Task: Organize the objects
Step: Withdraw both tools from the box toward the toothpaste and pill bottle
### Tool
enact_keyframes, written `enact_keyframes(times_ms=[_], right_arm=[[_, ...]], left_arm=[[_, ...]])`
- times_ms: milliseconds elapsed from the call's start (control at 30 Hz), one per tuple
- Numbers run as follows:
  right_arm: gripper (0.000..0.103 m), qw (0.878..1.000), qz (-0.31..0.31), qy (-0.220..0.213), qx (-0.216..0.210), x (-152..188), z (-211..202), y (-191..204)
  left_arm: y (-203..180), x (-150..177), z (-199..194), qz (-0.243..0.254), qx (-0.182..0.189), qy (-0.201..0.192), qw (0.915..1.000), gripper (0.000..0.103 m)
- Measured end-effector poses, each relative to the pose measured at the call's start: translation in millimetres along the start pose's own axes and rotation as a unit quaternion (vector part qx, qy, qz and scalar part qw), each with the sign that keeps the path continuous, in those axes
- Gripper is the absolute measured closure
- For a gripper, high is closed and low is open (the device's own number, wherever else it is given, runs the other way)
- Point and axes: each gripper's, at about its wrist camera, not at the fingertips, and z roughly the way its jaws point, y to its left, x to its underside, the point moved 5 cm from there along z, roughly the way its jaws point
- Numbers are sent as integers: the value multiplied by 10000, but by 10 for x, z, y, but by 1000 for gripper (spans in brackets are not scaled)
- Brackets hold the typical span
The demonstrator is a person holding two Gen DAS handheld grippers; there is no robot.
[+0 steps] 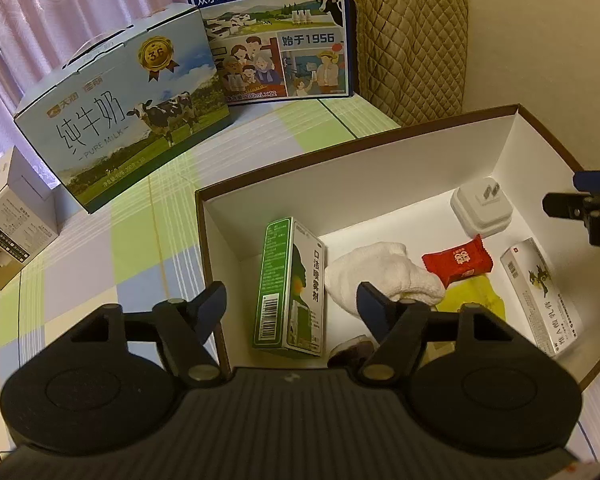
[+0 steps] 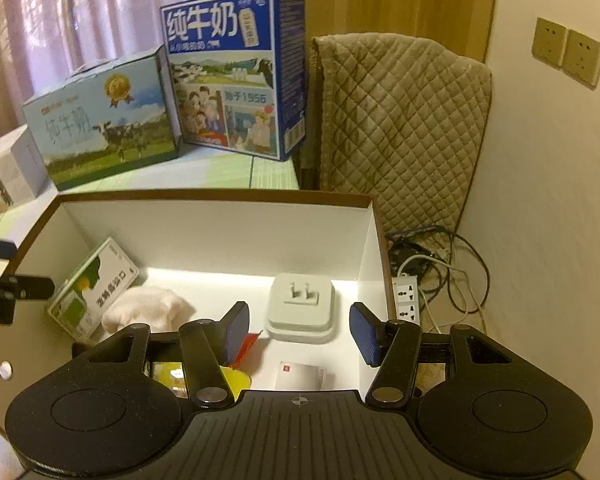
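Note:
A brown-rimmed white box [image 1: 352, 168] [image 2: 220, 220] holds a green carton [image 1: 290, 288] [image 2: 92, 284], a white cloth [image 1: 384, 276] [image 2: 148, 306], a red sweet packet [image 1: 458, 260], a yellow item [image 1: 476, 296], a white tube carton [image 1: 540, 292] [image 2: 300, 376] and a white plug adapter [image 1: 482, 208] [image 2: 302, 306]. My left gripper [image 1: 292, 300] hangs open above the green carton, holding nothing. My right gripper [image 2: 298, 332] is open over the adapter, empty; it shows at the right edge [image 1: 580, 208] of the left wrist view.
Two milk cartons [image 1: 124, 112] [image 1: 276, 28] and a small white box [image 1: 12, 216] stand on the checked tablecloth [image 1: 140, 248] behind the box. A quilted chair back [image 2: 400, 128] stands at the right, with a power strip [image 2: 408, 296] and cables on the floor.

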Motion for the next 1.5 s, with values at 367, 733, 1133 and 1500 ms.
enact_keyframes(times_ms=[367, 733, 1133, 1500], right_arm=[[50, 9999, -82, 63, -114, 114, -45, 36], [50, 9999, -51, 32, -128, 147, -158, 15], [50, 9991, -107, -143, -372, 232, -479, 68], [50, 9946, 82, -438, -938, 396, -983, 294]], left_arm=[[28, 39, -19, -29, 2, 6, 10000, 30], [66, 112, -96, -141, 86, 17, 9999, 30], [138, 191, -455, -189, 407, -308, 9985, 30], [473, 508, -1056, -755, 798, -675, 9917, 26]])
